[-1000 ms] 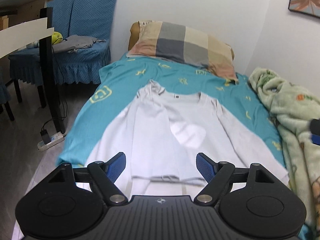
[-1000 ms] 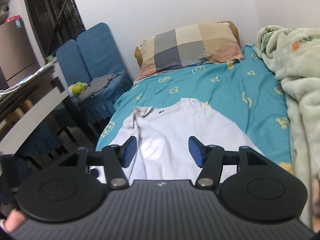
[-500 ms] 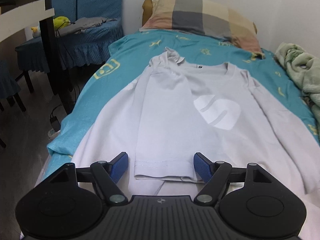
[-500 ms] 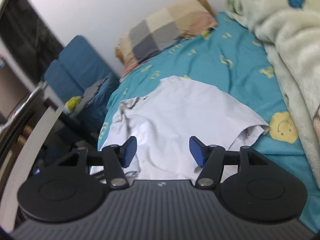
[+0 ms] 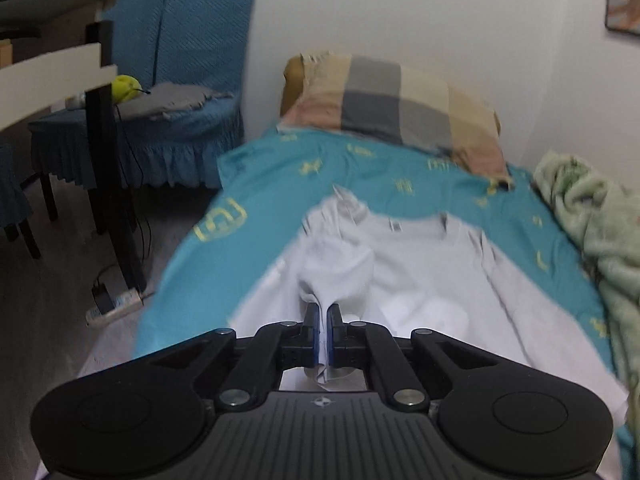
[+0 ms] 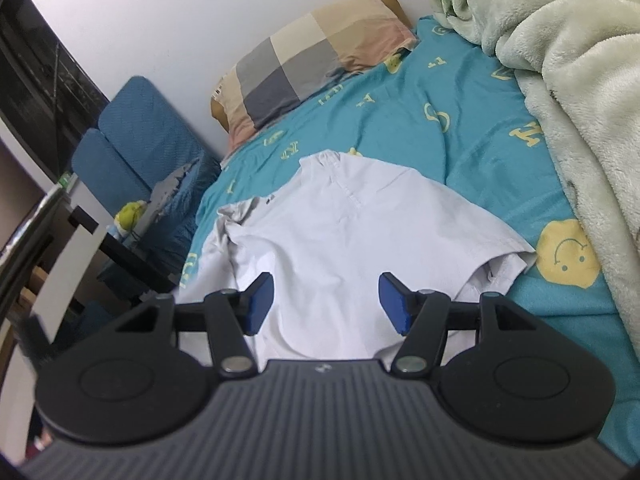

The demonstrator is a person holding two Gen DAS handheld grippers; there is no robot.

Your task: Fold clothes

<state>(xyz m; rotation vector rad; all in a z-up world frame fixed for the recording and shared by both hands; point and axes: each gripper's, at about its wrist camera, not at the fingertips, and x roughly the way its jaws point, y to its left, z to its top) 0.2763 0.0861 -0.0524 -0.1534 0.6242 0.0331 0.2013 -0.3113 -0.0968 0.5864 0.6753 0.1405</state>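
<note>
A white sweatshirt point(image 5: 432, 264) is spread face up on the teal bed sheet point(image 5: 280, 176), its collar turned toward the checked pillow point(image 5: 396, 108) at the head of the bed. The left tool point(image 5: 324, 322) is clenched on a fold of the sweatshirt's fabric — the cloth is pinched between the two blue pads and drawn up into a peak, with a small end of it showing behind the pads. In the right wrist view the sweatshirt point(image 6: 332, 232) is seen lying flat, one sleeve end tucked under at the right beside a yellow smiley face point(image 6: 566, 254) printed on the sheet. The right tool point(image 6: 326, 308) is held released above the lower part of the garment, its blue pads well apart and nothing gripped between them. A pale green fleece blanket point(image 6: 568, 80) is heaped along the far side of the bed. A blue chair point(image 5: 180, 64) with a grey cloth and a yellow-green object on its seat is seen beside the bed, near a dark table leg point(image 5: 108, 152) — a power strip point(image 5: 114, 304) lies on the floor below.
</note>
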